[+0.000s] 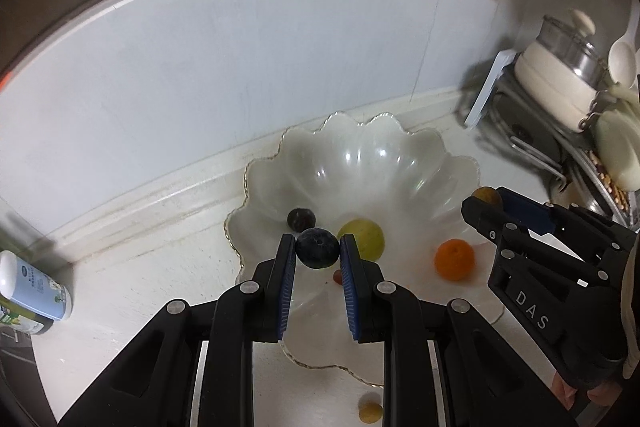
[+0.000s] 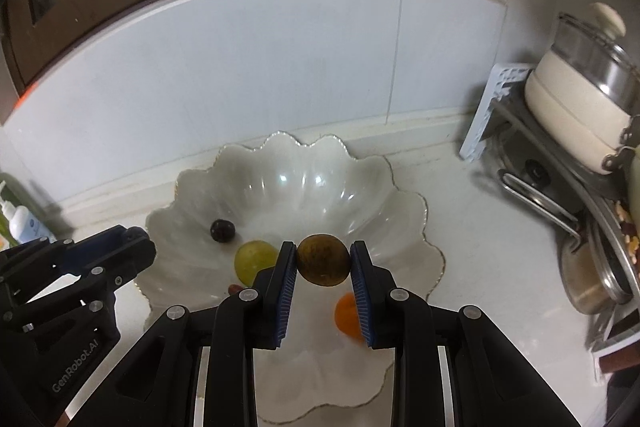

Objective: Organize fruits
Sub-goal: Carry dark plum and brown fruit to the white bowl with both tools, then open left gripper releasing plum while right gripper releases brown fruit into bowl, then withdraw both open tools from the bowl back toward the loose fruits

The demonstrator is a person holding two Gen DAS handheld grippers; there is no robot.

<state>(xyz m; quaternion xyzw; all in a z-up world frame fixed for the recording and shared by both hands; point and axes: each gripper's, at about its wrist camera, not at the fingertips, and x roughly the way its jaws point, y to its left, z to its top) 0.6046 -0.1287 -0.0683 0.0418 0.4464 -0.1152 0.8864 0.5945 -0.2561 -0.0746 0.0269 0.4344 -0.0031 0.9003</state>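
Observation:
A white scalloped bowl (image 1: 360,147) (image 2: 288,163) stands on the counter by the wall. Inside it lie a dark grape (image 1: 301,219) (image 2: 222,230), a green grape (image 1: 366,237) (image 2: 252,261), a small orange (image 1: 455,259) (image 2: 346,315) and a small red fruit (image 1: 337,277). My left gripper (image 1: 317,250) is shut on a dark blueberry (image 1: 317,247) above the bowl's near side. My right gripper (image 2: 324,261) is shut on a brown round fruit (image 2: 323,259) over the bowl; in the left wrist view it (image 1: 486,201) enters from the right.
A small yellow-brown fruit (image 1: 369,411) lies on the counter in front of the bowl. A cream pot with a glass lid (image 2: 576,107) sits on a rack at the right, with pans (image 2: 592,275) below. A white bottle (image 1: 34,287) lies at the left.

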